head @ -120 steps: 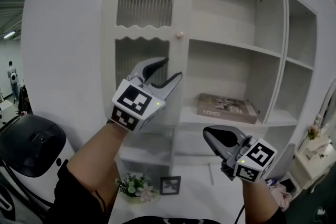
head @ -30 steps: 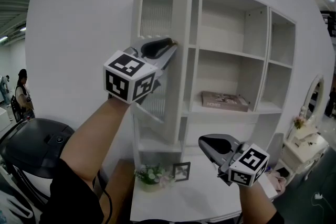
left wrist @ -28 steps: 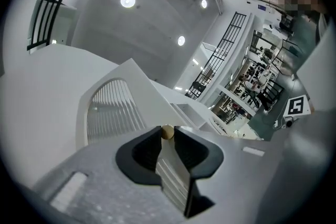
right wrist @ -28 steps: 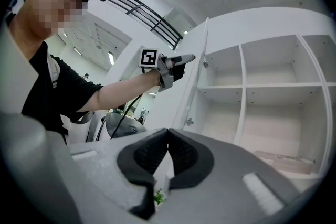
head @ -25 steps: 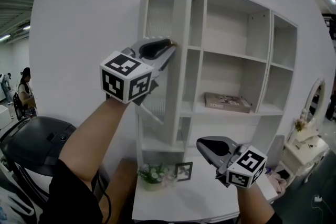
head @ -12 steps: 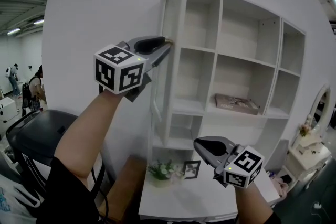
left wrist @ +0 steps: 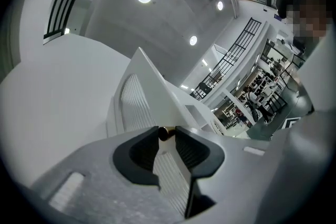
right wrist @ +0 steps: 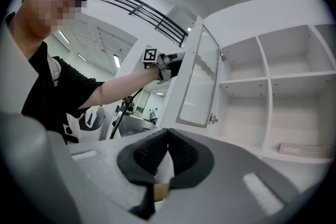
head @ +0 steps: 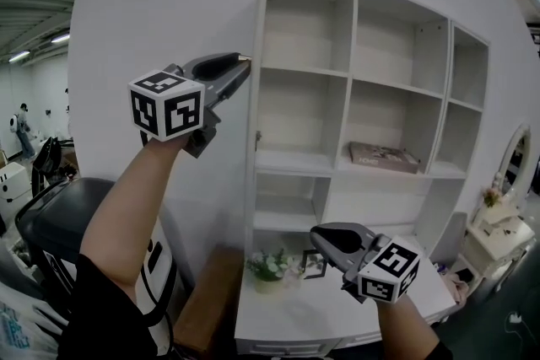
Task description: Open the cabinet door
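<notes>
The white cabinet door (head: 256, 126) stands swung wide out, edge-on in the head view. Its ribbed glass panel (left wrist: 137, 107) shows in the left gripper view. My left gripper (head: 240, 63) is raised at the door's free edge, shut on the small brass door knob (left wrist: 163, 133), which sits pinched between the jaw tips. Its jaws have just been opening a little, with the knob still between them. My right gripper (head: 326, 237) hangs low over the white table (head: 337, 318), shut and holding nothing. In the right gripper view the open door (right wrist: 198, 81) and the left gripper (right wrist: 172, 64) show.
The open shelves (head: 354, 80) hold a flat book (head: 384, 156) at middle right. A flower pot (head: 272, 265) and a small picture frame (head: 315, 263) stand on the table. A black chair (head: 59, 219) is at lower left, a small white dresser (head: 499, 242) at far right.
The door has swung further open, from slanted to edge-on in the head view. My left gripper went left with the knob. The right gripper stayed low over the table.
</notes>
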`<move>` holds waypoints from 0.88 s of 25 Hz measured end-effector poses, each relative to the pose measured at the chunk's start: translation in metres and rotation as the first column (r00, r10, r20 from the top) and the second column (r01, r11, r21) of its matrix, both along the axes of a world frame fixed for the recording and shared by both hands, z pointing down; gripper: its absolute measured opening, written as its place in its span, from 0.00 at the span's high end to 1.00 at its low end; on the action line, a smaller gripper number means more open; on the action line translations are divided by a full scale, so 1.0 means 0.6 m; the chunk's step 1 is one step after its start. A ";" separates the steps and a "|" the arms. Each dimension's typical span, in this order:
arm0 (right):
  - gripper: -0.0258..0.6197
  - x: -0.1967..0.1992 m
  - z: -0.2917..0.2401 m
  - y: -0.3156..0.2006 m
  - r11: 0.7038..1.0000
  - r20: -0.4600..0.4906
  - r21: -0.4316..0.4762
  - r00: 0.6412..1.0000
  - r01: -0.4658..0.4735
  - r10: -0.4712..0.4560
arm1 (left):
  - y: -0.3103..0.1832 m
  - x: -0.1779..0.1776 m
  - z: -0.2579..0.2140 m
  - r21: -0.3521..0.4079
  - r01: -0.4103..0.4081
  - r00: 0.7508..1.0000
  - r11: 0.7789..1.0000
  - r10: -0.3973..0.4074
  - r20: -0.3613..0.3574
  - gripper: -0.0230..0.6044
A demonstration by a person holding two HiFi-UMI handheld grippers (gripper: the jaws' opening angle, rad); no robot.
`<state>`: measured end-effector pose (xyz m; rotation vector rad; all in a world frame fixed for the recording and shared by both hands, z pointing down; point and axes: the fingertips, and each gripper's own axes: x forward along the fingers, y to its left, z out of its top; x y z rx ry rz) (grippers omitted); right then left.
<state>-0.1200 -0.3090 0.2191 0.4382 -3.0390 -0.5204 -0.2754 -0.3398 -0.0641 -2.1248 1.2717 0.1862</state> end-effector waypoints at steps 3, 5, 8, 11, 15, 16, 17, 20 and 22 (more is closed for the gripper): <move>0.96 0.004 0.015 -0.002 1.000 -0.015 -0.018 1.000 -0.014 0.013 | 0.004 -0.013 -0.001 0.023 -0.008 0.999 1.000 0.009 -0.038 0.81; 0.96 0.007 0.019 -0.004 1.000 -0.022 -0.022 1.000 -0.019 0.019 | 0.008 -0.023 -0.001 0.047 0.012 0.998 0.999 -0.009 -0.067 0.81; 0.96 0.008 0.019 -0.002 1.000 -0.022 -0.022 1.000 -0.016 0.015 | 0.010 -0.034 0.001 0.060 0.052 0.995 0.997 -0.047 -0.083 0.82; 0.96 0.011 0.016 0.003 1.000 -0.014 -0.021 1.000 -0.003 0.002 | 0.013 -0.034 0.005 0.040 0.072 0.995 0.997 -0.068 -0.079 0.82; 0.96 0.015 0.017 0.014 0.999 0.005 -0.028 1.000 0.027 -0.027 | 0.024 -0.029 0.022 0.018 0.111 0.992 0.994 -0.110 -0.057 0.82; 0.96 0.017 0.020 0.019 0.999 0.007 -0.030 0.999 0.036 -0.036 | 0.031 -0.027 0.028 0.016 0.112 0.992 0.994 -0.111 -0.055 0.82; 0.96 0.021 0.024 0.024 0.998 0.006 -0.033 0.999 0.045 -0.045 | 0.040 -0.024 0.034 0.016 0.104 0.993 0.994 -0.103 -0.058 0.80; 0.96 0.043 0.034 0.035 0.998 0.007 -0.044 0.998 0.055 -0.055 | 0.075 -0.008 0.052 0.020 0.058 0.994 0.998 -0.056 -0.089 0.73; 0.96 0.065 0.041 0.038 0.997 0.015 -0.066 0.999 0.048 -0.047 | 0.098 0.014 0.071 0.016 0.049 0.995 0.999 -0.048 -0.091 0.71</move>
